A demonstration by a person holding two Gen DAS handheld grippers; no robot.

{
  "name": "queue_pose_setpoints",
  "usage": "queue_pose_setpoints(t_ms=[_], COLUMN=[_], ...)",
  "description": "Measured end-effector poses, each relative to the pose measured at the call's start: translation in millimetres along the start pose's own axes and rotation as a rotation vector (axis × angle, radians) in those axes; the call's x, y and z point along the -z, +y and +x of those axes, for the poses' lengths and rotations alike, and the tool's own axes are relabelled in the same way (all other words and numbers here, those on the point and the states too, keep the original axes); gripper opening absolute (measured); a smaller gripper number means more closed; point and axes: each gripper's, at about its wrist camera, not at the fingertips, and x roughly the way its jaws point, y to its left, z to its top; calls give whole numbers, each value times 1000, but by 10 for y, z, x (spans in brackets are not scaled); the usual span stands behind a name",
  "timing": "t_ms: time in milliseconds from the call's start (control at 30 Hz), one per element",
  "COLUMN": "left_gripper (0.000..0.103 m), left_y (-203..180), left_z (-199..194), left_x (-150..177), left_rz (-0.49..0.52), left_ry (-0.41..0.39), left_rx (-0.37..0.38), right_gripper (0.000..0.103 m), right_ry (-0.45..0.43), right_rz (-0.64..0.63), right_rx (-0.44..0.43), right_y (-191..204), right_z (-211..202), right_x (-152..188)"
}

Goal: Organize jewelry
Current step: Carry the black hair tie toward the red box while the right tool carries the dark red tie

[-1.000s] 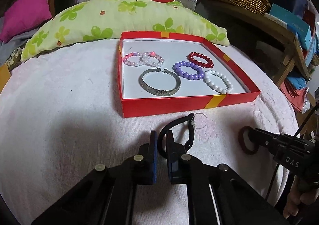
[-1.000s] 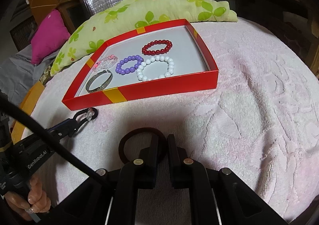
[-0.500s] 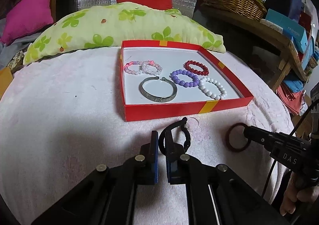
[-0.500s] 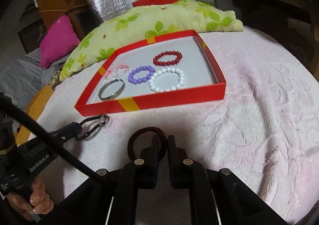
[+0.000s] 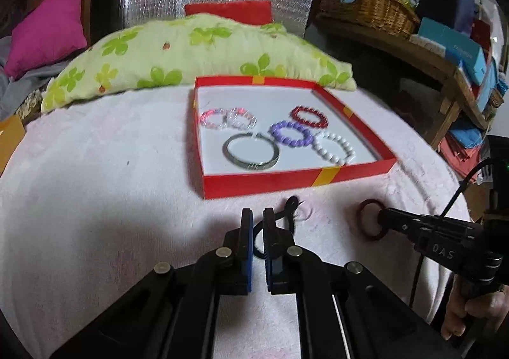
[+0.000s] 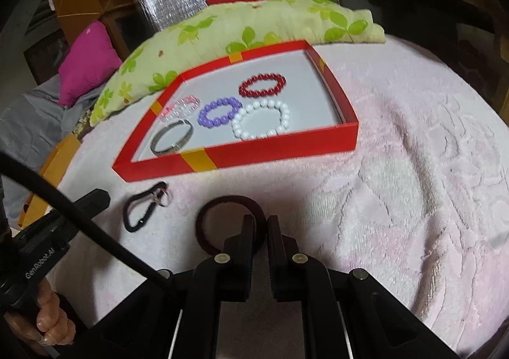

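A red tray [image 5: 264,182] [image 6: 286,147] holds pink, purple [image 5: 291,133], red, white [image 6: 262,120] bead bracelets and a silver bangle [image 5: 251,152]. A black hair tie with a clear ring [image 6: 143,209] lies on the pink cloth in front of the tray. In the right wrist view my left gripper's fingertips [image 6: 95,198] stand just left of it, apart from it; its jaws are narrowly parted [image 5: 257,219]. My right gripper [image 6: 261,225] is shut on a dark brown hair tie [image 6: 229,203], also seen in the left wrist view [image 5: 366,219].
A green flowered pillow [image 5: 191,53] lies behind the tray. A magenta cushion [image 5: 47,31] sits far left. A wooden shelf with a wicker basket [image 5: 366,9] and boxes stands at the right. The pink cloth [image 6: 413,200] spreads to the right.
My left gripper has let go of the black hair tie and drawn back from it. Both grippers have pulled back and risen. The right gripper keeps the brown tie.
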Motion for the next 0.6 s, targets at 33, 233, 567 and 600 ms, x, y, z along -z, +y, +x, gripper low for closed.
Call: queue_pose_setpoints(t_ms=[33, 233, 567, 600], left_gripper=[6, 61, 63, 63], left_y=[18, -10, -176, -163], left_z=[20, 28, 341, 362], left_x=[-2, 6, 15, 25], left_rz=[-8, -12, 71, 61], left_ry=[11, 5, 86, 97], left_rx=[17, 8, 33, 36], right_gripper=[9, 10, 10, 10], right_ry=[4, 13, 17, 18], right_rz=[3, 0, -12, -12], right_rx=[2, 8, 13, 12], right_y=[-11, -19, -8, -9], right_z=[6, 31, 49, 51], right_x=[5, 8, 10, 9])
